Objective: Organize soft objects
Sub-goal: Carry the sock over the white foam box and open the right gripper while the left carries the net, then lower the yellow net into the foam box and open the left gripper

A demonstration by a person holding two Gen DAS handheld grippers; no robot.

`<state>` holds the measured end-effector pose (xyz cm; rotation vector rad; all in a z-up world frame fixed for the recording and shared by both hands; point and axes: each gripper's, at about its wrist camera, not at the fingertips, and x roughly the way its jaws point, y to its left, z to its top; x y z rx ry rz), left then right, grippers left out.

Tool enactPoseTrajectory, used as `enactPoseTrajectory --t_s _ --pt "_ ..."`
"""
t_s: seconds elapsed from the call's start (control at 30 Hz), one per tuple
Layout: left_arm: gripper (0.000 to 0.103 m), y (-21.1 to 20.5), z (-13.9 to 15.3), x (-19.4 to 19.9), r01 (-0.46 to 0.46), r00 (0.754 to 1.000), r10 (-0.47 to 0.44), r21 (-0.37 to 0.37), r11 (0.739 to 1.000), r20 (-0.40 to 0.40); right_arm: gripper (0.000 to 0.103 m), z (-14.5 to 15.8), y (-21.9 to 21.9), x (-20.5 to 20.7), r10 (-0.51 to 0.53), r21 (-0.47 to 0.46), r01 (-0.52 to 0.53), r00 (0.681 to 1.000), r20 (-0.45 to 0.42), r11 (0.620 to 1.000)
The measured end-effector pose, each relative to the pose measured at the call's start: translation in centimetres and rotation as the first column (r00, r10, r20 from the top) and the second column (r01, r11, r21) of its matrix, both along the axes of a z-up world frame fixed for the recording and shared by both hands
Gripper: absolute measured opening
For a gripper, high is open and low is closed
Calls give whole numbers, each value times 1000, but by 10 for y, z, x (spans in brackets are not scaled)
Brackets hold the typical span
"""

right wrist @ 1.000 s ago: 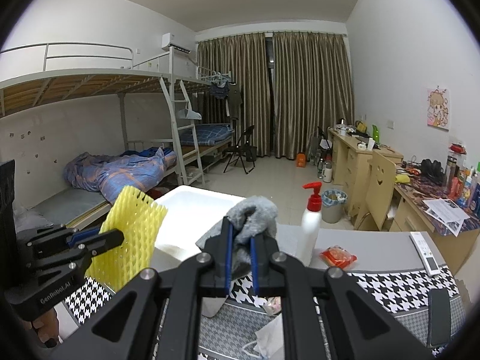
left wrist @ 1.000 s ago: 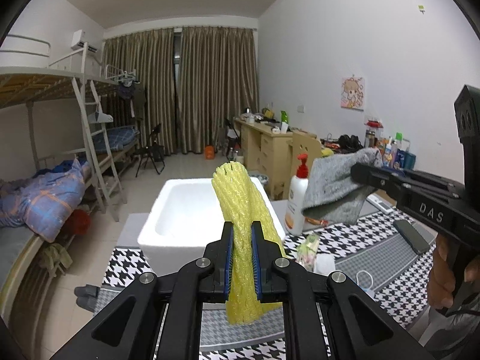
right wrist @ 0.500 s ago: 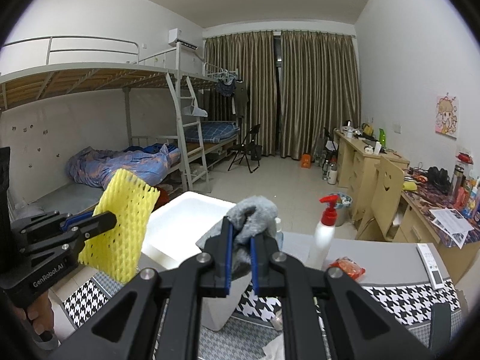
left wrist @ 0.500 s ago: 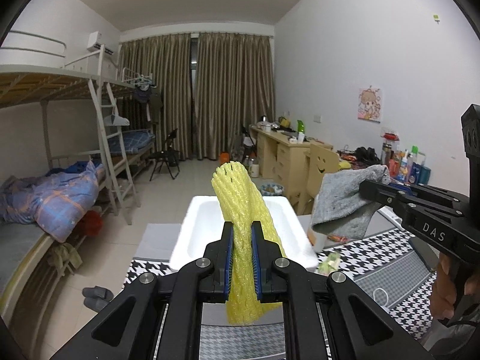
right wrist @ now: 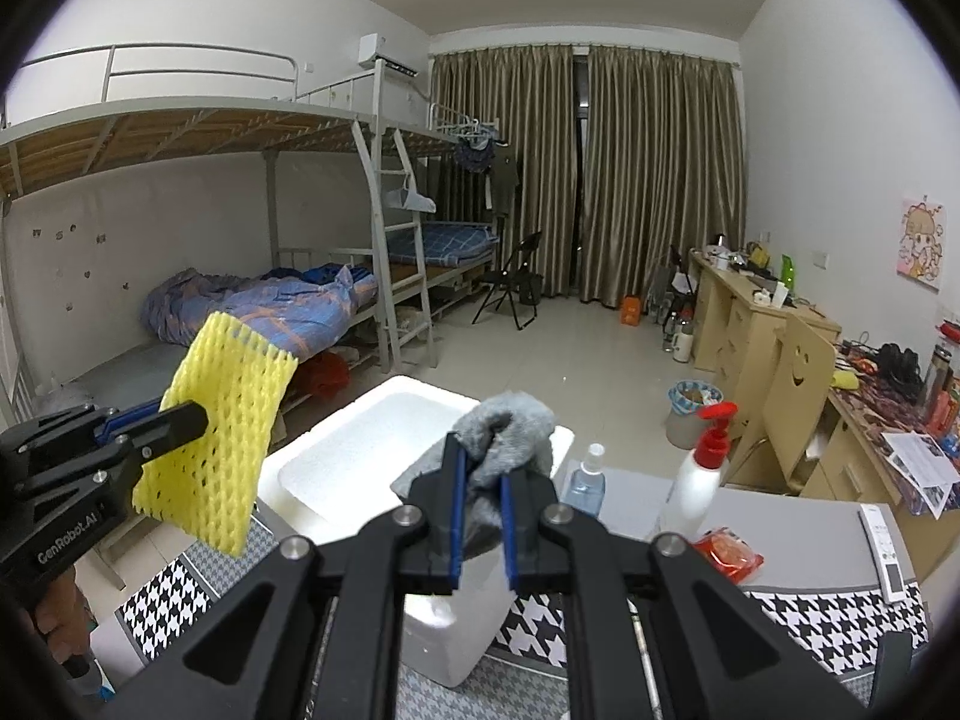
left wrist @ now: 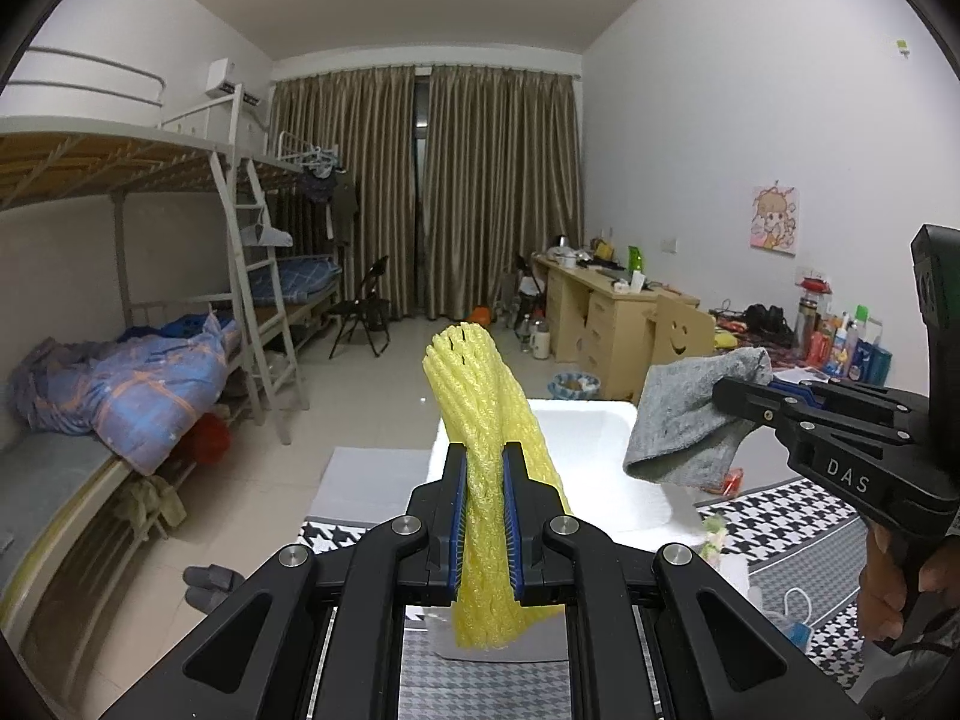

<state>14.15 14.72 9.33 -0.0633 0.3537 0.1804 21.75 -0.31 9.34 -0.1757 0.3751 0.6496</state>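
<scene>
My left gripper [left wrist: 485, 468] is shut on a yellow foam net sleeve [left wrist: 480, 396], which stands up between its blue pads; the right wrist view shows the same sleeve [right wrist: 222, 420] at the left. A grey cloth [right wrist: 510, 438] is pinched in my right gripper [right wrist: 480, 474], and it hangs at the right of the left wrist view as the grey cloth [left wrist: 690, 420]. Both grippers hover above a white foam box [right wrist: 360, 450] whose open top faces up. The box [left wrist: 600, 456] lies just beyond and below the held things.
A table with a houndstooth mat [right wrist: 828, 624] carries a pump bottle [right wrist: 699, 480], a small spray bottle [right wrist: 585, 483], a red packet [right wrist: 729, 552] and a remote [right wrist: 882, 546]. A bunk bed [right wrist: 270, 312] stands left, desks [right wrist: 750, 324] right. A hand [left wrist: 900, 588] holds the right gripper.
Both grippers have shifted sideways over the table with their loads, so the foam box and bottles sit further right in both views. Neither grip has changed.
</scene>
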Motion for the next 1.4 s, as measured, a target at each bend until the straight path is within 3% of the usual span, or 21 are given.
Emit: enactPoseTrajectory --t_s 0.7,0.77,0.83,0.9,1.03,1.4 --pt "12 22 -1 -4 -61 998 61 -15 998 9 14 -12 40 26 73 -19 -75 993 -90 997" --pt "12 22 -1 -3 -61 998 61 -16 998 9 23 -13 42 27 70 -21 -72 994 -85 997" --pt "12 22 -1 -3 -61 998 62 -18 998 10 64 -14 44 29 82 -22 -84 992 -97 996" --pt "12 23 -1 -3 -61 998 61 -21 998 11 74 -14 41 28 93 -10 -95 991 -92 995" --pt "12 22 0 -2 -59 998 59 -21 998 7 74 -12 39 19 83 -21 -84 995 -46 996" --pt "12 21 5 7 -26 1000 26 -30 999 4 75 -8 32 17 74 -11 -75 996 -39 997"
